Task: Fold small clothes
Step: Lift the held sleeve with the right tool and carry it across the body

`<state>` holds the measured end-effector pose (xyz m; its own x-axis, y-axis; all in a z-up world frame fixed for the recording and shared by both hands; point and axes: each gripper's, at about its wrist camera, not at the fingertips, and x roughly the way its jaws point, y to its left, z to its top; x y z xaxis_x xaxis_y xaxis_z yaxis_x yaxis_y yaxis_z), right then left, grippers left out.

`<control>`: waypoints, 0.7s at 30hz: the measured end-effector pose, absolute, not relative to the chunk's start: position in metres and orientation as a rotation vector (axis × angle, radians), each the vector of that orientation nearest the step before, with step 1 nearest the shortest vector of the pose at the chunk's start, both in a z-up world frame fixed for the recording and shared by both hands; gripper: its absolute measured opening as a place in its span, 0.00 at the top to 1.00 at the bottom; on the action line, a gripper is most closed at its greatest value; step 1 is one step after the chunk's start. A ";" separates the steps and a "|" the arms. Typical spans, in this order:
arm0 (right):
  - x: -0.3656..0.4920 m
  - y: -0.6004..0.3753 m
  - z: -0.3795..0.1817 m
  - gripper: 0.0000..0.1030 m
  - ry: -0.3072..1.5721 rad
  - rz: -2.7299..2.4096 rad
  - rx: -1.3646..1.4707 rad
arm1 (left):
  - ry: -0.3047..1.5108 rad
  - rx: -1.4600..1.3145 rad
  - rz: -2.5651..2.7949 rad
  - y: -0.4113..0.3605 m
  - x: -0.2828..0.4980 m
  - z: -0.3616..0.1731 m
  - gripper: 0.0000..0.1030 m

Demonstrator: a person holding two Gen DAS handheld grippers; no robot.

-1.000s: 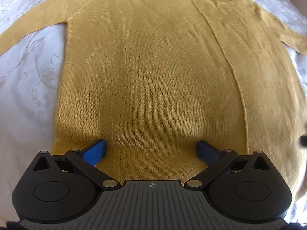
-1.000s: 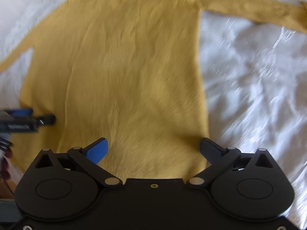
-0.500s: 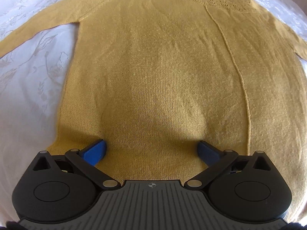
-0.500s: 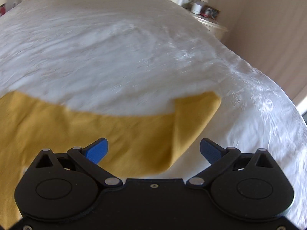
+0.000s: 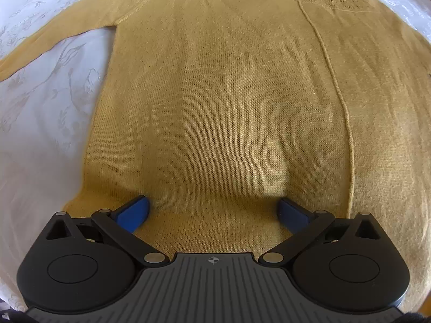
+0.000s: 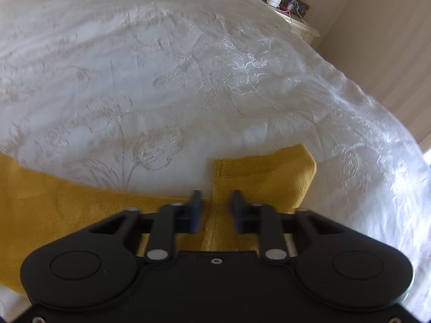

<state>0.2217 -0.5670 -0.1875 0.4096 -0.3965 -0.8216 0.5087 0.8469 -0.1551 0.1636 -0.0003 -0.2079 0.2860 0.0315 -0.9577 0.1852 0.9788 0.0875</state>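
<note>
A mustard-yellow knit sweater [image 5: 221, 102] lies flat on a white bedspread [image 5: 40, 113], neckline at the far end, its left sleeve [image 5: 54, 40] stretched out to the left. My left gripper [image 5: 214, 212] is open, its blue fingertips [image 5: 134, 211] resting over the sweater's hem. In the right wrist view the sweater's right sleeve [image 6: 264, 175] lies on the bedspread with its cuff end turned. My right gripper [image 6: 214, 210] has its jaws nearly closed around the sleeve's edge, with a narrow gap still showing between them.
The white floral bedspread [image 6: 188, 67] fills the right wrist view. A bedside table [image 6: 293, 18] with a lamp and small items stands at the far right corner, beside a beige wall [image 6: 377, 40].
My right gripper swung from the sweater's body to the right sleeve cuff and narrowed its jaws from wide open around the sleeve. My left gripper stayed open at the hem, shifting slightly.
</note>
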 end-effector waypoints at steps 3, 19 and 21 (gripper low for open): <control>0.204 -0.578 -0.174 0.87 0.938 -0.565 0.237 | 1.267 0.193 -0.105 -0.001 0.165 -0.206 0.00; 0.203 -0.524 -0.123 0.24 0.789 -0.567 0.179 | 1.255 0.197 -0.142 0.002 0.155 -0.212 0.00; 0.203 -0.521 -0.125 0.17 0.767 -0.580 0.174 | 1.297 0.221 -0.140 -0.002 0.163 -0.208 0.00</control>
<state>0.2032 -0.5213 -0.1245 0.5729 -0.4305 -0.6974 0.5537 0.8307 -0.0579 0.1627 -0.0017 -0.2078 0.2666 0.0208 -0.9636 0.2263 0.9705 0.0835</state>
